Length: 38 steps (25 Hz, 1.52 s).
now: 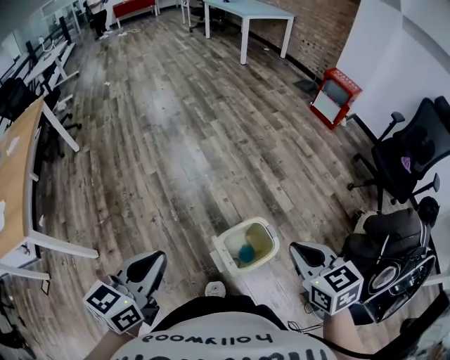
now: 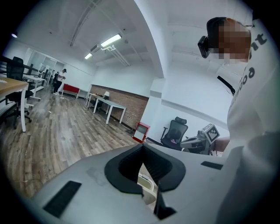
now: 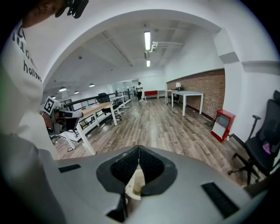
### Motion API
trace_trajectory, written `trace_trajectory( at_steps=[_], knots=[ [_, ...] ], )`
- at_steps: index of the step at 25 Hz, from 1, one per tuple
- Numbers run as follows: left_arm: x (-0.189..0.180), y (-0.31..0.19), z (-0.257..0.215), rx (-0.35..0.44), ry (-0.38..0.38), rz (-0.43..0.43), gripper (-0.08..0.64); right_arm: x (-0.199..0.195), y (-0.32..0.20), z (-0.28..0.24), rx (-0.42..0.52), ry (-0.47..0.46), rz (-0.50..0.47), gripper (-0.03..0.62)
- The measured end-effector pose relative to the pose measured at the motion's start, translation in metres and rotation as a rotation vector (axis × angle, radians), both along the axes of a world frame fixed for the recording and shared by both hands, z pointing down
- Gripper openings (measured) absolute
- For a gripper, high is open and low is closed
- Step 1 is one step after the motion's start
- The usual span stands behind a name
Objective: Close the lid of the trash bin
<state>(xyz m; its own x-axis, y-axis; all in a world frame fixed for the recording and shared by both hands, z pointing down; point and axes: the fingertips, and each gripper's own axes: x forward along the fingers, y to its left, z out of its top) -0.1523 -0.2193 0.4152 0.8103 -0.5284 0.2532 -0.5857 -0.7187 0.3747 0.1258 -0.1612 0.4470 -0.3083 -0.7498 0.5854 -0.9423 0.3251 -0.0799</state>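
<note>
A cream trash bin (image 1: 233,238) stands open on the wood floor just in front of me, with a blue object (image 1: 246,253) and yellowish waste inside. Whether its lid hangs at the near left side I cannot tell. My left gripper (image 1: 149,266) hovers to the bin's lower left, apart from it, jaws shut on nothing. To the bin's right, my right gripper (image 1: 304,253) is also shut and empty. In the left gripper view the left gripper (image 2: 142,148) has its tips together, and the bin (image 2: 148,184) shows below them. The right gripper (image 3: 139,148) likewise frames the bin (image 3: 134,183).
A black office chair (image 1: 411,151) and dark equipment (image 1: 387,253) crowd the right side. A red box (image 1: 336,95) leans by the right wall. A wooden desk (image 1: 17,162) runs along the left, and a white table (image 1: 256,10) stands far back.
</note>
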Motion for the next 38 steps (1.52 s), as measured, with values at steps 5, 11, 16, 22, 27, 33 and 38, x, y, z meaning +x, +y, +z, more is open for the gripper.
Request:
trace_trajectory(
  at_steps=[5,11,16,22,27,33,38],
  knots=[
    [0.005,-0.016,0.004,0.013,0.014,0.038,0.005,-0.01,-0.006,0.004,-0.003,0.136,-0.054,0.011],
    [0.023,-0.028,0.011,-0.002,0.04,0.064,0.005,-0.013,-0.006,0.009,-0.04,0.117,-0.067,0.011],
    [0.032,-0.029,0.018,-0.02,0.027,0.031,0.005,-0.007,-0.013,0.017,-0.071,0.106,-0.125,0.011],
    [0.028,-0.033,0.021,-0.047,0.002,-0.093,0.005,-0.015,-0.031,0.038,-0.129,0.0,-0.246,0.011],
    [0.016,-0.028,0.03,-0.086,-0.034,-0.197,0.005,-0.086,-0.027,0.09,-0.242,-0.03,-0.539,0.011],
    [-0.003,-0.008,0.043,-0.104,-0.043,-0.315,0.005,-0.171,-0.006,0.161,-0.349,-0.05,-0.8,0.011],
    [-0.012,0.003,0.048,-0.103,-0.058,-0.377,0.005,-0.199,0.001,0.211,-0.392,0.036,-0.888,0.011]
  ],
)
